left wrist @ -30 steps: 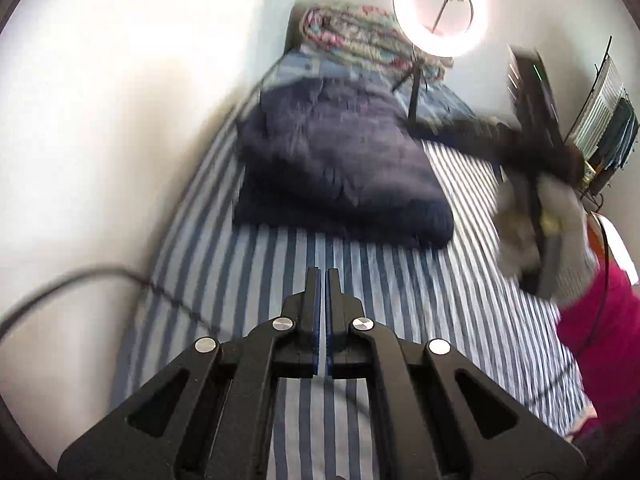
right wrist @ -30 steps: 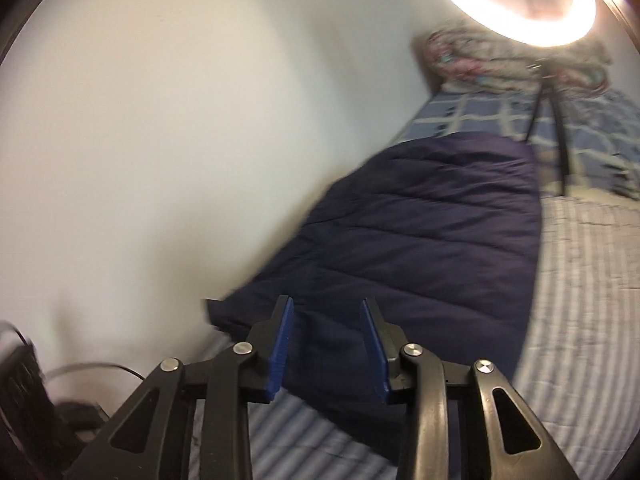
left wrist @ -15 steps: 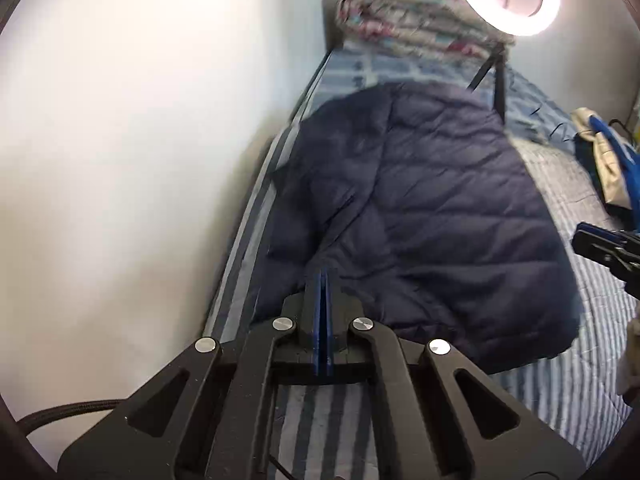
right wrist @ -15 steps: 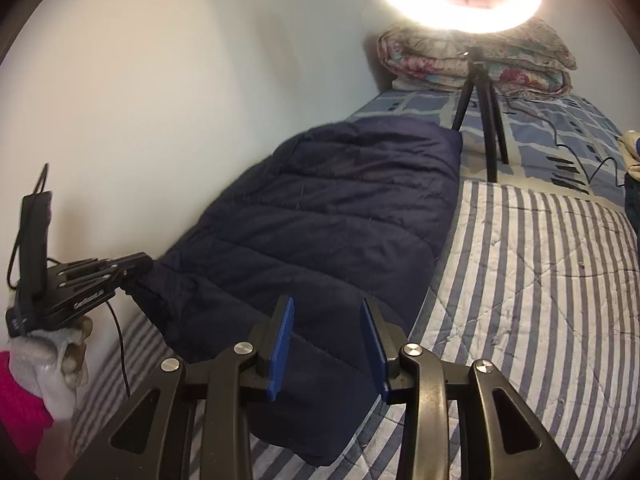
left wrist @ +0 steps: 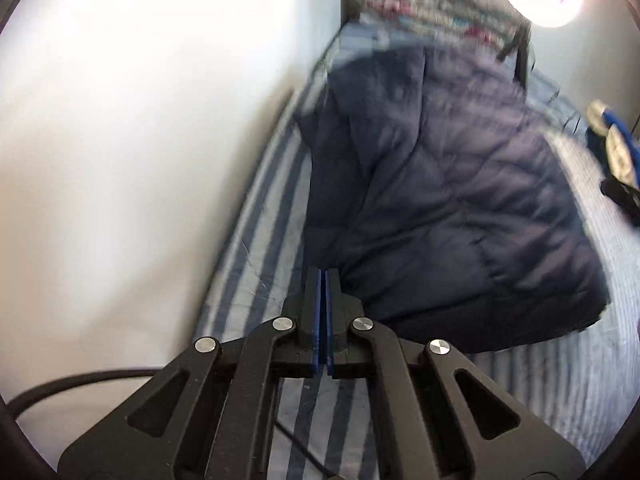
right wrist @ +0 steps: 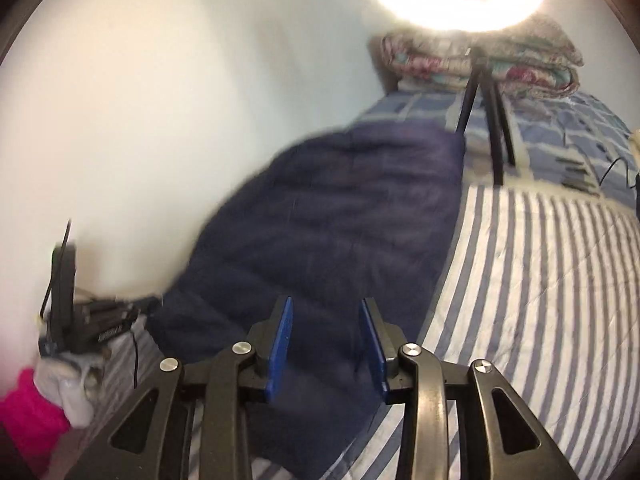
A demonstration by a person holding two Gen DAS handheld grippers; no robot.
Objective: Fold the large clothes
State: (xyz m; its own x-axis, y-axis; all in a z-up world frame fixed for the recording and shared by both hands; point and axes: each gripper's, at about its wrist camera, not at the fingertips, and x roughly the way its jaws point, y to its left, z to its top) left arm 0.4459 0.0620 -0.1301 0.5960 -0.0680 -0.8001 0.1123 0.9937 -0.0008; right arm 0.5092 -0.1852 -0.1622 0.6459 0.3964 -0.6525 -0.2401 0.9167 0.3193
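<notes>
Left wrist view: my left gripper, clamped shut on nothing, hovers near the navy jacket; my right gripper hangs open above it.

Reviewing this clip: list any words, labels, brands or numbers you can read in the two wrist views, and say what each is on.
No text can be read in either view.
White lettering on the side of the left gripper, seen from the right wrist: too blurred to read.
Navy quilted jacket, striped bed cover, folded floral blanket: no print or label visible.
</notes>
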